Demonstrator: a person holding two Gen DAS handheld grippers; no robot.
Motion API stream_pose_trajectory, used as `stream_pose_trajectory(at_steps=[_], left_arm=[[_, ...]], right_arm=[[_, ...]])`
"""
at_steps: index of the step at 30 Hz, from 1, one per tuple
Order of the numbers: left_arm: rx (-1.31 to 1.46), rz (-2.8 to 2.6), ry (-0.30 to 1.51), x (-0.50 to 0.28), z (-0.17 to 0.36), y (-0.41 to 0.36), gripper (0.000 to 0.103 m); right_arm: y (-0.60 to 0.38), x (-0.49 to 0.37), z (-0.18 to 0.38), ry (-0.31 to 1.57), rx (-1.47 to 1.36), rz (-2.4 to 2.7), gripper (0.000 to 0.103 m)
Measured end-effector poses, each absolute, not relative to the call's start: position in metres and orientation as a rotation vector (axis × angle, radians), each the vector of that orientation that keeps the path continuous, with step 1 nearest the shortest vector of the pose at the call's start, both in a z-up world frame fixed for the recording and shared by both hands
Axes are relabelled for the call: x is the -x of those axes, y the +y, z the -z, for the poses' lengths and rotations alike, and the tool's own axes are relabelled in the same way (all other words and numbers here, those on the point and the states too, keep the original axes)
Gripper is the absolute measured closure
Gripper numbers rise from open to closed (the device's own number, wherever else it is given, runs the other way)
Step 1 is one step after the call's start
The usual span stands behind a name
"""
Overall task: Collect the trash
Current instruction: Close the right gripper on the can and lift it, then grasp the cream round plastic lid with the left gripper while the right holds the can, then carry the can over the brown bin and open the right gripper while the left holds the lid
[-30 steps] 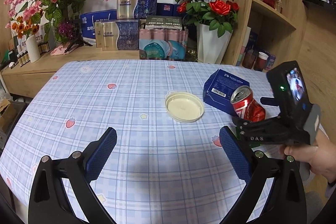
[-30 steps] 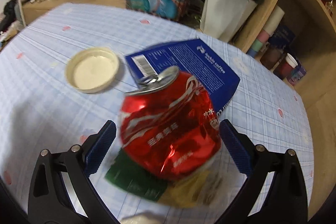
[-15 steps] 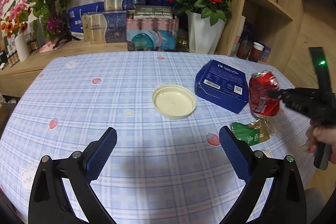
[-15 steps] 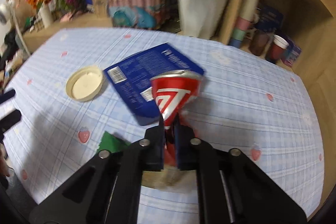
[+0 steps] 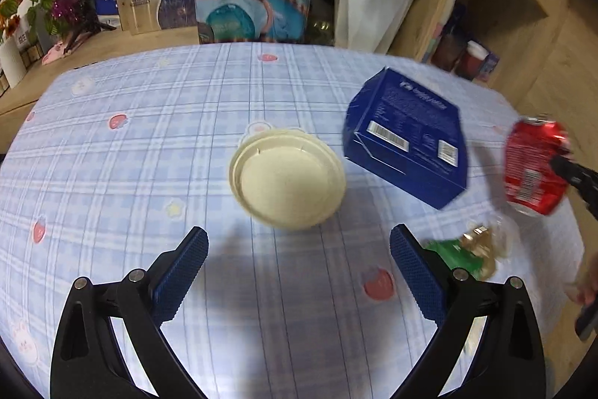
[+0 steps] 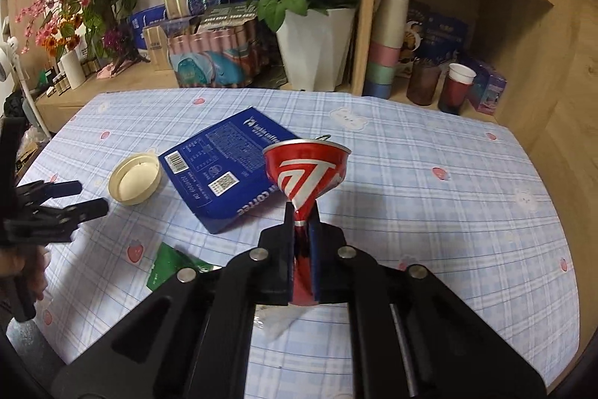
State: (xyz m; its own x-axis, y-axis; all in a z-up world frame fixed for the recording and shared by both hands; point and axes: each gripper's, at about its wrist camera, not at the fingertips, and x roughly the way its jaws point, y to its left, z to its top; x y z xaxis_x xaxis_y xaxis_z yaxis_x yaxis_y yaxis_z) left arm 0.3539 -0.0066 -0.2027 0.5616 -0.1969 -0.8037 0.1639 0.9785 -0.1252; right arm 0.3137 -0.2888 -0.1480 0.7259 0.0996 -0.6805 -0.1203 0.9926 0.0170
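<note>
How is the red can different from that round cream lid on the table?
The red can is squashed flat in its middle, pinched in the right claw and held off the tablecloth; the cream lid keeps its round shape and lies flat on the cloth, untouched. The can is shiny printed metal; the lid is plain and matte. The can is tall, the lid shallow. Both sit near the blue box.

can (image 6: 306, 174): glossy crushed metal | box (image 5: 409, 137): matt cardboard | lid (image 5: 287, 178): smooth plastic

Open tablecloth (image 5: 112, 174) before the lid (image 5: 287, 178); blue box (image 5: 407, 141) and wrapper (image 5: 459, 255) crowding its right.
</note>
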Motion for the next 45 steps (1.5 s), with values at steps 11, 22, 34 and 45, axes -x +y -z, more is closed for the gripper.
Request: stream_pose_trajectory(at_steps=[11,22,34,45], left_arm=[[-0.041,0.101,1.052,-0.41,0.228,-0.018,0.008],[-0.073,0.087,1.067,-0.414,0.238,-0.024,0.019],[-0.122,0.156,0.899,-0.351,0.176,-0.016,0.021],[-0.11,0.217,0.729,-0.245,0.107,-0.011,0.021]], right_arm=[[-0.317,-0.302,0.147,0.719,-0.093,-0.088,0.093],[-0.324,-0.293,0.153,0.741,-0.128,-0.092,0.093],[-0.315,-0.268,0.138,0.726,-0.138,-0.104,0.093],[-0.289,-0.208,0.119,0.716,-0.126,-0.15,0.093]])
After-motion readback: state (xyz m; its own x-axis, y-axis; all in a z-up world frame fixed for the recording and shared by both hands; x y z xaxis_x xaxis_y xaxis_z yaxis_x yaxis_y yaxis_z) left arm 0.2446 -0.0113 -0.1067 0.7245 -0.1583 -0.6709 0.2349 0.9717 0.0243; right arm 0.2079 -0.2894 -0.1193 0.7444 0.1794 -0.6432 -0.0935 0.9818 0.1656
